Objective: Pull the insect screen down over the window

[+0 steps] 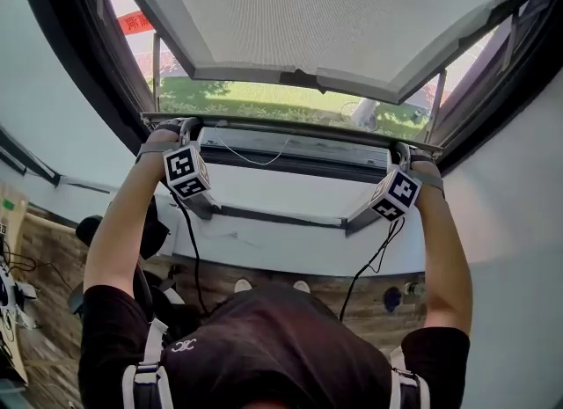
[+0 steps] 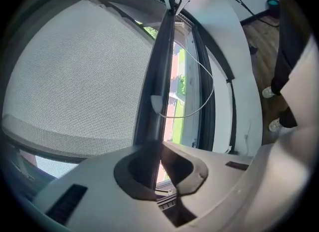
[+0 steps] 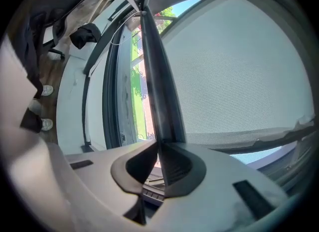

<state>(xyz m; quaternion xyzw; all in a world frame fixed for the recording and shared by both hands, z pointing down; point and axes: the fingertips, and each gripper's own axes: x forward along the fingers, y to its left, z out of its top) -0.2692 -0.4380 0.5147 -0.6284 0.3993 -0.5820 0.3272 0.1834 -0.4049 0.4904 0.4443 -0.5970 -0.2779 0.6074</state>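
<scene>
The insect screen is drawn most of the way down, its dark bottom bar pinched near each end by the narrowed jaws of the left gripper and right gripper, so the pull seems nearly done and next needs both ends lowered evenly onto the lower window frame.

The wooden floor bears the person's white shoes and a small blue object.
</scene>
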